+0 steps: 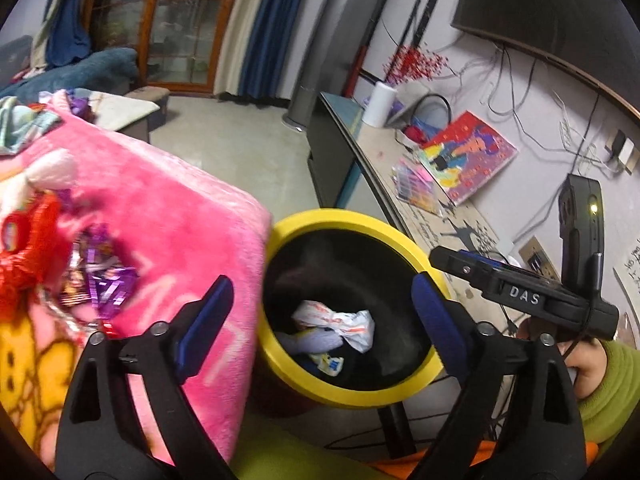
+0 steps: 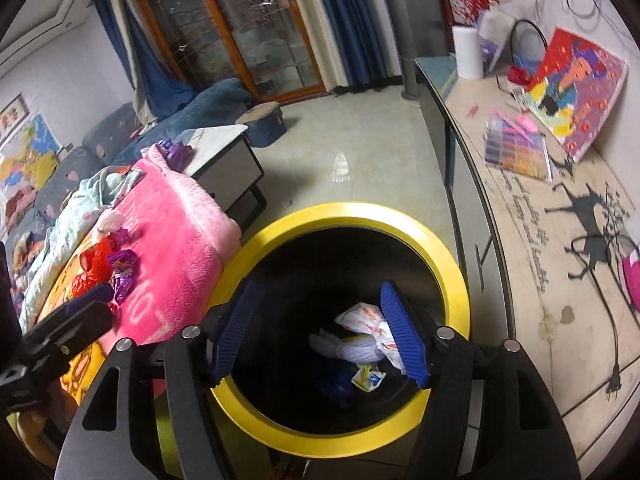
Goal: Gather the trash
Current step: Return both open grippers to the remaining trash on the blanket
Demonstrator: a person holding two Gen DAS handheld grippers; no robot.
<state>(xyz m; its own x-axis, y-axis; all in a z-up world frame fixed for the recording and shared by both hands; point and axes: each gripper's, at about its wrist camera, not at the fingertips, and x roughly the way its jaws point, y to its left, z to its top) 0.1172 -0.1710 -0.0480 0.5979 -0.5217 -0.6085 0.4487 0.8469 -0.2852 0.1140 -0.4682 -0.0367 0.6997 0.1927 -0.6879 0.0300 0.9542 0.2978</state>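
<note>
A black bin with a yellow rim [image 1: 416, 244] [image 2: 452, 264] stands beside a pink blanket. Inside lie a crumpled white wrapper [image 1: 340, 324] [image 2: 368, 320], a pale grey piece [image 2: 360, 350] and a small yellow-blue scrap [image 2: 368, 378]. My left gripper [image 1: 320, 316] is open and empty, over the bin's left side. My right gripper [image 2: 320, 332] is open and empty, right above the bin mouth; its body shows in the left wrist view [image 1: 520, 296]. Purple [image 1: 108, 284] [image 2: 122, 268] and red wrappers [image 1: 24, 256] [image 2: 94, 264] lie on the blanket.
The pink blanket [image 1: 168, 216] [image 2: 176, 232] covers a surface left of the bin. A long counter [image 2: 532, 240] on the right holds a paper roll [image 2: 467, 52], a colourful picture [image 2: 576, 88] and cables. A low table [image 2: 224, 152] and blue sofa stand behind.
</note>
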